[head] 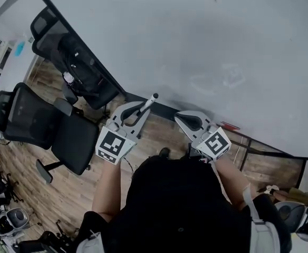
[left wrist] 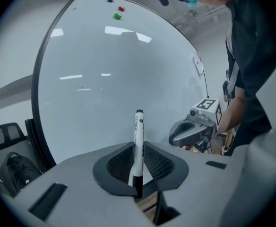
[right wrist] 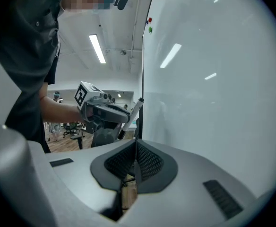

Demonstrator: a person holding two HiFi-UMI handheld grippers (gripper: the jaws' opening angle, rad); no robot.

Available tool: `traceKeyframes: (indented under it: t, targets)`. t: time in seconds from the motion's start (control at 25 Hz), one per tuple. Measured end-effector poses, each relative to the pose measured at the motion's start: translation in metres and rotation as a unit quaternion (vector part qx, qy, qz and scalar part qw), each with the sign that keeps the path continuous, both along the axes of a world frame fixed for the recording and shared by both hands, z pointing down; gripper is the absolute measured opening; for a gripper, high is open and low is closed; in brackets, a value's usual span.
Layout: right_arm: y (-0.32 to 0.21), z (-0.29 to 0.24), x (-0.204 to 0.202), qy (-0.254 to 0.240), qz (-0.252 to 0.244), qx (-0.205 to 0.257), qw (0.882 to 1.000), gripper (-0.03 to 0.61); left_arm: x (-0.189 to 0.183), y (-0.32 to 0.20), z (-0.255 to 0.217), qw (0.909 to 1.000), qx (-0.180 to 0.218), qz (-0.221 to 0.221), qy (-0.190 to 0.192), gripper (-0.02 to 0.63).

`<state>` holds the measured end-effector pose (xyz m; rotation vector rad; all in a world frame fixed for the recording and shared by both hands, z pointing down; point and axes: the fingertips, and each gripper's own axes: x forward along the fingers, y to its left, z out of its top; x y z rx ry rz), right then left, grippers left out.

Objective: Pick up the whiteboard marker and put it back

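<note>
1. While a person stands facing a whiteboard (head: pixel 196 36), two black office chairs (head: pixel 32 115) sit at the far left on the wooden floor (head: pixel 159 133). A black backpack (head: pixel 83 67) rests on the one nearer the board.
2. Left of centre, the left gripper (head: pixel 142 109) reaches toward the board's lower edge, its jaws pinching the whiteboard marker (head: pixel 150 101) at its black end.
3. Seen from the left gripper view, the marker's white barrel stands upright out of the jaws. It is set against the board's pale surface, and whether its far tip touches the board cannot be told.
4. High on the board in that same view, three small magnets (left wrist: pixel 117 16), blue, red and green, cluster near the top edge.
5. Right of centre, the right gripper (head: pixel 184 118) is held just beside the left one, also close to the board. Its jaws are pressed together with nothing between them.
</note>
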<state>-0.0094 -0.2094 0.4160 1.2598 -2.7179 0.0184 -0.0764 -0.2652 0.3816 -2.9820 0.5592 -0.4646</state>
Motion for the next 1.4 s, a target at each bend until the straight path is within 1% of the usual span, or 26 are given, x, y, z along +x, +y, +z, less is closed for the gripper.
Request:
traceKeyframes:
  t: [0.2,0.36,0.44,0.56,0.64,0.76,0.88,0.96,1.04,1.2,1.4]
  targets:
    - [-0.009,-0.011,-0.002,0.005,-0.015,0.011,1.000,0.021,-0.016,-0.002,-0.026,0.9973,-0.031,-0.020,0.063,0.074]
    - [-0.008,-0.012,-0.009,-0.002,-0.023,0.008,1.000,0.021,-0.035,0.000,-0.029,0.9954,-0.037,-0.026,0.084,0.074]
    - [-0.007,-0.011,-0.015,-0.005,-0.027,0.004,1.000,0.021,-0.047,0.003,-0.031,0.9938,-0.047,-0.028,0.097,0.074]
    - [-0.006,-0.010,-0.023,-0.005,-0.033,0.002,0.999,0.021,-0.062,0.006,-0.037,0.9871,-0.076,-0.030,0.138,0.074]
    - [-0.006,-0.010,-0.028,-0.006,-0.038,0.002,0.999,0.021,-0.072,0.007,-0.037,0.9821,-0.088,-0.030,0.164,0.074]
    - [-0.008,-0.012,-0.034,-0.012,-0.039,0.001,0.999,0.021,-0.083,0.010,-0.034,0.9786,-0.090,-0.022,0.184,0.074]
    - [-0.010,-0.014,-0.035,-0.016,-0.037,0.001,0.999,0.021,-0.086,0.013,-0.031,0.9735,-0.101,-0.007,0.205,0.074]
    - [-0.009,-0.014,-0.035,-0.017,-0.035,0.001,0.999,0.020,-0.085,0.016,-0.027,0.9711,-0.110,0.001,0.212,0.074]
    - [-0.008,-0.014,-0.034,-0.019,-0.031,-0.001,0.999,0.021,-0.083,0.019,-0.023,0.9707,-0.114,0.011,0.211,0.074]
    - [-0.009,-0.014,-0.031,-0.021,-0.023,0.000,1.000,0.021,-0.080,0.019,-0.024,0.9685,-0.114,0.026,0.220,0.074]
    - [-0.008,-0.012,-0.029,-0.019,-0.016,-0.002,1.000,0.021,-0.077,0.018,-0.022,0.9696,-0.111,0.033,0.216,0.074]
